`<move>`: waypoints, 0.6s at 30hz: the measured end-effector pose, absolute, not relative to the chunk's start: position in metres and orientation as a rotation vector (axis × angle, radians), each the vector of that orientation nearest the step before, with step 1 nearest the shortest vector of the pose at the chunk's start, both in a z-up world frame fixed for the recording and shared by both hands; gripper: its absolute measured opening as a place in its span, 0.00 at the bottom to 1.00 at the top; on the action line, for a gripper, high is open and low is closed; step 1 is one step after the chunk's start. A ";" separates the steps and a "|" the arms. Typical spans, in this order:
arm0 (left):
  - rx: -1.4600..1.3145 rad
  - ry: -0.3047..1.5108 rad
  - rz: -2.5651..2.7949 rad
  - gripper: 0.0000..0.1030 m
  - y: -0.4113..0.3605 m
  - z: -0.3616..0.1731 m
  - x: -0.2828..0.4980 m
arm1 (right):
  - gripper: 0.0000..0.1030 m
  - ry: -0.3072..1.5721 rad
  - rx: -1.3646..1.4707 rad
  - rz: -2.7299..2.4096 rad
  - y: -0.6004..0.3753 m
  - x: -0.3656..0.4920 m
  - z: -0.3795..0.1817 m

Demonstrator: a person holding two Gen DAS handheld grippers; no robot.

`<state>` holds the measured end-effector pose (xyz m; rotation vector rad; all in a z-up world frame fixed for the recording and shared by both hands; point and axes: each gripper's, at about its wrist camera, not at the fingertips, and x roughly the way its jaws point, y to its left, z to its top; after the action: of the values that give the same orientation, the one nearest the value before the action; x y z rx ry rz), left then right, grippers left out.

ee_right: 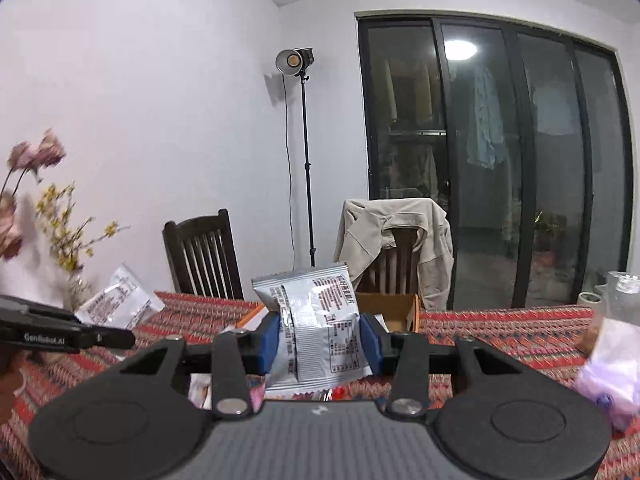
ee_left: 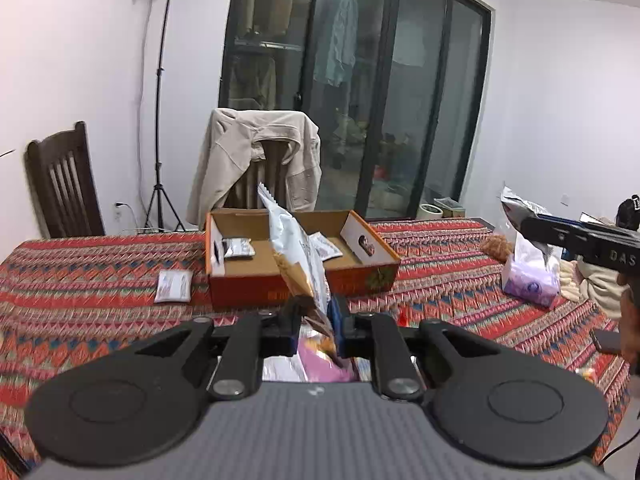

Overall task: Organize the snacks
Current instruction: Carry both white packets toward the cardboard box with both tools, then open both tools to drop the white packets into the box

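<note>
Landmark: the open orange cardboard tray box [ee_left: 256, 276] on the red patterned tablecloth [ee_left: 80, 280].

Left gripper [ee_left: 316, 322]: jaws pinched tight on the lower edge of a tall white-and-tan snack bag [ee_left: 294, 246]; bag stands upright between camera and box, its top above the box's near wall.

Right gripper [ee_right: 320, 342]: blue pads [ee_right: 269, 340] partly closed on both sides of a silver foil snack packet with black print [ee_right: 316, 320]; packet upright, held short of the box, which shows just behind it.

Inside the box: two small silver packets [ee_left: 239, 247] flat on the floor; one more white flat packet [ee_left: 173, 286] lies on the cloth just left of the box; a lilac tissue pack [ee_left: 530, 276] sits well to its right.

Step, as I judge it: carry phase, both snacks lifted, neither yet over the box.

Next move calls for bringing each packet above the bare floor of the box, lowering, then parting the jaws; the tall bag may tip on release.
</note>
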<state>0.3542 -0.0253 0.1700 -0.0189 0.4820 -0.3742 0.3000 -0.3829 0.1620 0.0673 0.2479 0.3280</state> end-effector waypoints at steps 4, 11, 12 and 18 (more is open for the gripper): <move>-0.039 0.512 -0.393 0.16 -0.024 0.184 0.409 | 0.41 0.285 0.077 0.344 -0.391 0.361 0.183; -0.071 0.593 -0.415 0.16 -0.040 0.195 0.523 | 0.41 0.409 0.097 0.380 -0.391 0.489 0.209; -0.074 0.610 -0.414 0.16 -0.045 0.193 0.541 | 0.41 0.439 0.107 0.382 -0.390 0.512 0.207; -0.096 0.730 -0.438 0.16 -0.077 0.158 0.652 | 0.41 0.622 0.075 0.299 -0.368 0.637 0.166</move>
<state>0.6515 -0.0771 0.1584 -0.0957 0.7297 -0.4383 0.6368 -0.3680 0.1656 0.0749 0.6217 0.2994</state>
